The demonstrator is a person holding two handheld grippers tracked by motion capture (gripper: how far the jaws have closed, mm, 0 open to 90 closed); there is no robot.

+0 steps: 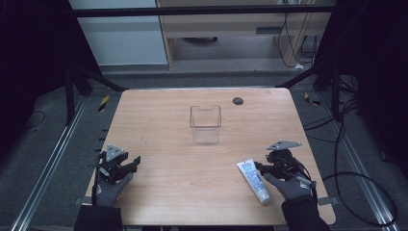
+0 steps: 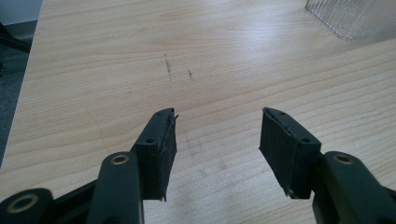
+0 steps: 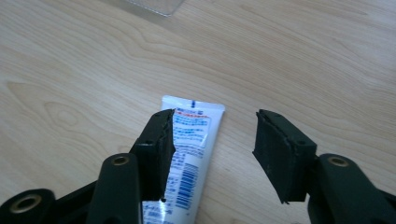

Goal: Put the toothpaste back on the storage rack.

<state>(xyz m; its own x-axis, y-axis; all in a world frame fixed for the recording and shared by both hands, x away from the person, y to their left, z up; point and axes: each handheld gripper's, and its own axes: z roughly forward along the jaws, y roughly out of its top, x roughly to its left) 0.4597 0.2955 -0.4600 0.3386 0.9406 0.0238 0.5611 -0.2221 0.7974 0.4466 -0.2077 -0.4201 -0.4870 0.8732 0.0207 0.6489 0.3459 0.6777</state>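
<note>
1. I see the white plastic squeeze tube with blue print [image 1: 254, 180] lying flat on the pale wooden table [image 1: 192, 168], near its front right corner. In the high view it runs diagonally, its flat crimped end toward the middle of the table and its cap end toward my edge.

2. My right gripper [image 1: 260, 168] sits at the tube's right side. In the right gripper view [image 3: 212, 140] its jaws stand wide apart. The tube lies under and just inside the left jaw, and bare wood shows in front of the right one. The pads press on nothing, so the tube is resting on the table, not held.

3. I judge that the tube lies flat because that is its stable pose, and that the jaws are off-centre over it. For a clean pick I would shift the gripper sideways until the tube sits squarely between the pads.

4. My left gripper [image 1: 133, 163] rests at the front left of the table, well apart from the tube. In the left gripper view [image 2: 218, 135] its jaws are wide and empty over bare wood. I read it as parked out of the way.

5. The clear, square, open-topped plastic container [image 1: 205, 124] stands upright at the middle of the table, beyond both grippers and empty as far as I can tell. Being central, it is within reach of either hand, and it looks like the likely place for the tube to go.

6. A small dark round disc [image 1: 237, 100] sits near the far edge and plays no part here.
</note>
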